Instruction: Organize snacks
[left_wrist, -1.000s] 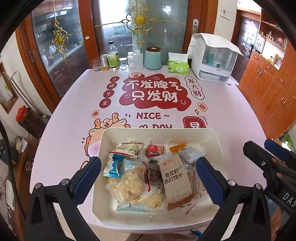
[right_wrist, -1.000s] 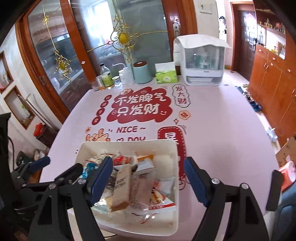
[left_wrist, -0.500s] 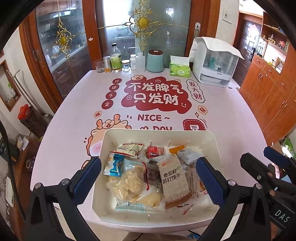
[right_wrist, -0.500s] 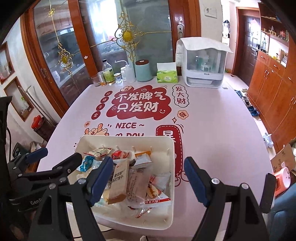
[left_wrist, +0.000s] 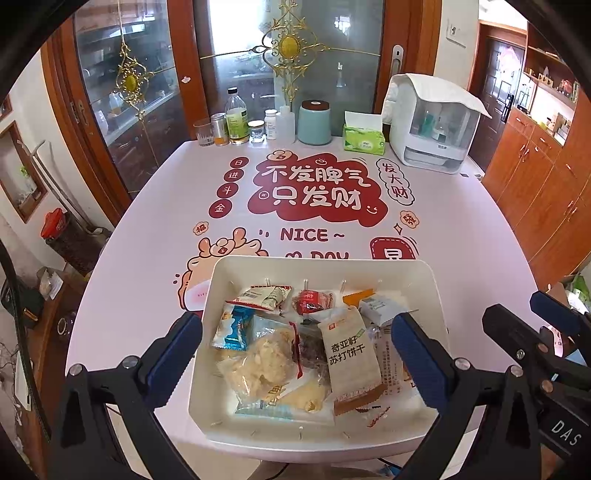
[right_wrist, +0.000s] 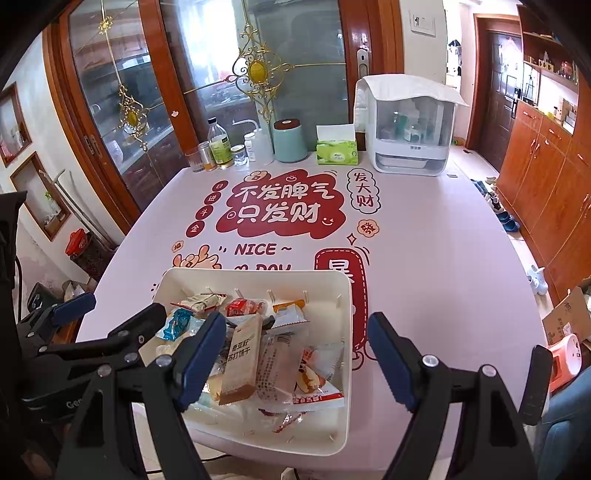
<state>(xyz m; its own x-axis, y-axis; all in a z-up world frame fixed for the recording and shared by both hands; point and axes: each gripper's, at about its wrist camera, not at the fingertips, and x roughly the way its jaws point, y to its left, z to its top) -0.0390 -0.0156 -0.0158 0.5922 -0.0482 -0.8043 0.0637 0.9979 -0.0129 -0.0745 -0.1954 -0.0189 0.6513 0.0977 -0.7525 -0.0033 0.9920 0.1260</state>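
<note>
Snacks fill a white tray (left_wrist: 437, 291) that sits at the near edge of a pink table (left_wrist: 461, 229), low in the middle of both views. In the left wrist view the left gripper (left_wrist: 295, 347) hangs above the tray with its blue-padded fingers (left_wrist: 175, 347) spread wide, one at the tray's left wall and the other over its right side, holding nothing. Between them lies a tan cracker packet (left_wrist: 351, 362) with dark lettering, tilted across a clear bag of pale puffed pieces (left_wrist: 264, 363). Just above those, toward the tray's far wall, are a blue and white wrapper (left_wrist: 232, 328), a red and white sachet (left_wrist: 264, 295) and a small red packet (left_wrist: 312, 301). In the right wrist view the right gripper (right_wrist: 297, 358) also stands wide open and empty, its left finger over the tray's left half and its right finger beyond the tray's right wall, above the bare table. The left gripper shows there at the lower left of the frame. At the top of both views, along the table's far edge, stand a green-labelled bottle (left_wrist: 236, 118), a teal canister (left_wrist: 314, 122), a green tissue box (left_wrist: 364, 138) and a white cabinet with a clear front (left_wrist: 432, 122). Red Chinese lettering and the words NICE DAY cover the middle of the table.
</note>
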